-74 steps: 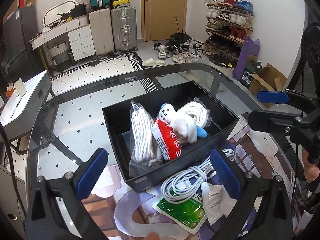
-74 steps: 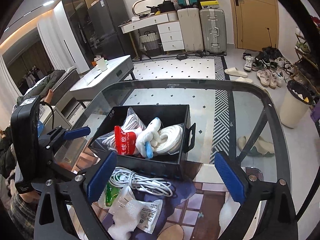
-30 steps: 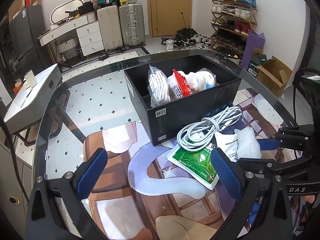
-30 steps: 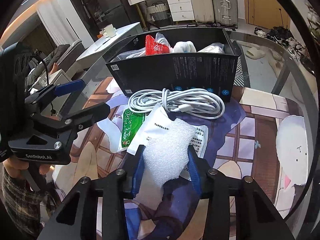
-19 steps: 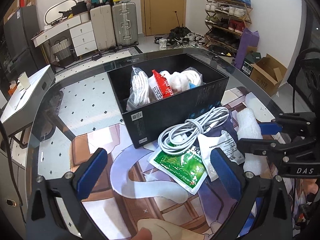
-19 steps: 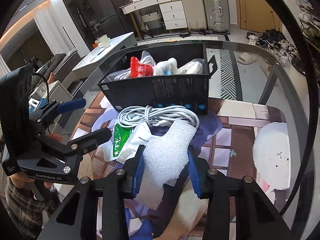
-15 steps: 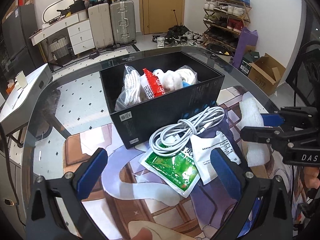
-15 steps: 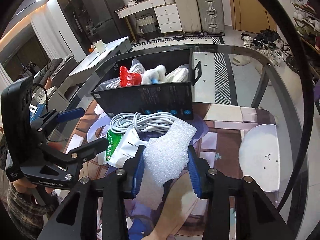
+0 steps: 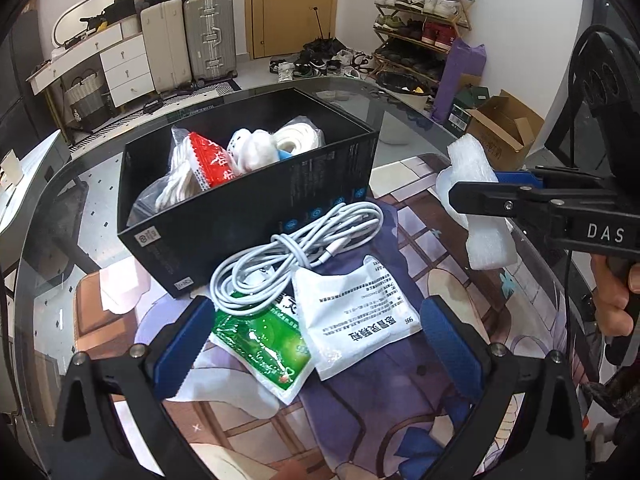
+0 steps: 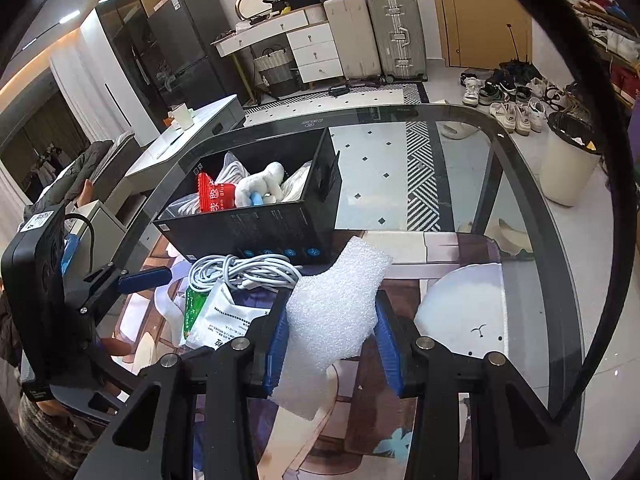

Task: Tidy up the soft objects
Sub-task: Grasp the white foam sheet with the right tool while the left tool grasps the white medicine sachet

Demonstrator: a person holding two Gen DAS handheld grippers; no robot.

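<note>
Cable (image 9: 296,246) before box (image 9: 256,216) — pouches (image 9: 352,320) nearer.

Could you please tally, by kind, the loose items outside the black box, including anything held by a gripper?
Cable bundle: 1
Packets: 2 (green packet, white packet)
Foam piece, held in the right gripper: 1
Total: 4

A white foam sheet (image 10: 334,312) sat clamped upright between the right gripper (image 10: 330,346) fingers. Ahead of it stood the black box (image 10: 256,224) of soft items; a coiled white cable (image 10: 244,272) and two packets (image 9: 320,320) lay forward-left.
</note>
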